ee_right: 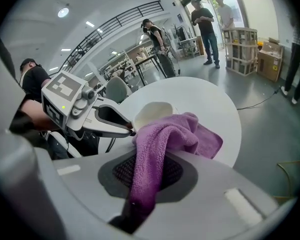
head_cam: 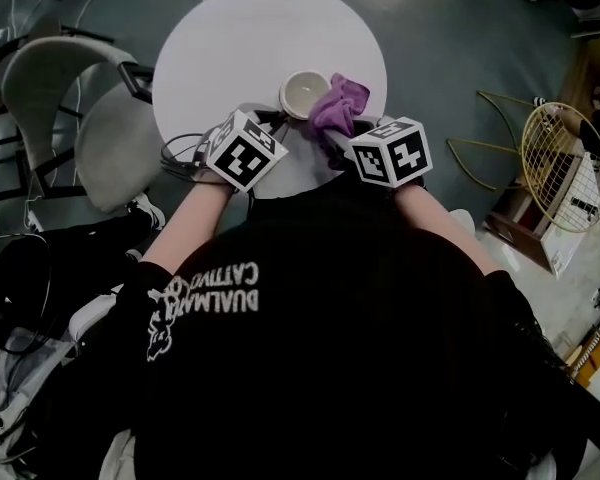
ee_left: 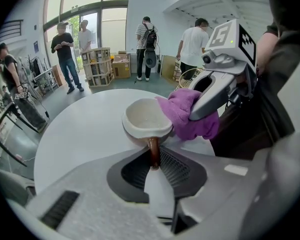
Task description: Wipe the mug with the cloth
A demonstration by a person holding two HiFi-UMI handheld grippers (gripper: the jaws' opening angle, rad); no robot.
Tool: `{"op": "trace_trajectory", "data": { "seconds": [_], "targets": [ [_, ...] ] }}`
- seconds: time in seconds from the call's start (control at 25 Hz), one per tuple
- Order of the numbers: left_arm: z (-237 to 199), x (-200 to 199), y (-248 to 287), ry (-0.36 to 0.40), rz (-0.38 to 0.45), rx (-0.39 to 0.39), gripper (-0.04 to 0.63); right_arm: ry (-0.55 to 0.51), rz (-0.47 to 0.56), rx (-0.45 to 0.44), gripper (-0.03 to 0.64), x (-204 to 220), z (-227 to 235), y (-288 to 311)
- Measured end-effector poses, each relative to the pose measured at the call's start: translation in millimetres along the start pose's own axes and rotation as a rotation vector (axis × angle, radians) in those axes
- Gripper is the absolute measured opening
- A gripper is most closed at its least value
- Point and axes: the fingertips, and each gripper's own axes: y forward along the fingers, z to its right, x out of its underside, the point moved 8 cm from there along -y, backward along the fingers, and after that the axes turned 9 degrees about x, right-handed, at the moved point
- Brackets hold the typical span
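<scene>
Wiping looks under way. The white mug [head_cam: 305, 93] is positioned at the near side of the round white table [head_cam: 230, 28] and is clamped by its handle [ee_left: 153, 149] in the left gripper [ee_left: 153, 160]. This is judged to steady it with the rim left exposed. Whether its base rests on the tabletop cannot be told. The purple cloth [ee_right: 165, 136] is pinched in the right gripper [ee_right: 142, 186], with a bunched end left free ahead of the jaws as a wiping pad. That end is laid against the mug's rim and right side.
</scene>
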Motion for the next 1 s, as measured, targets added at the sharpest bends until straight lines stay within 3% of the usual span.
{"op": "trace_trajectory", "data": {
  "seconds": [0.16,0.36,0.68,1.0],
  "targets": [
    [2,0,-1,-0.006,-0.012,0.001,0.066,0.044,-0.001,0.034,0.057,2,12,-4],
    [3,-5,4,-0.017,-0.029,-0.005,0.066,0.089,0.000,-0.007,0.057,-1,28,0],
    [6,-15,10,-0.080,-0.042,-0.020,0.064,-0.011,-0.082,-0.095,0.057,-24,62,5],
    [8,-22,18,-0.096,-0.112,-0.076,0.063,-0.126,-0.138,-0.166,0.057,-49,96,14]
  ]
}}
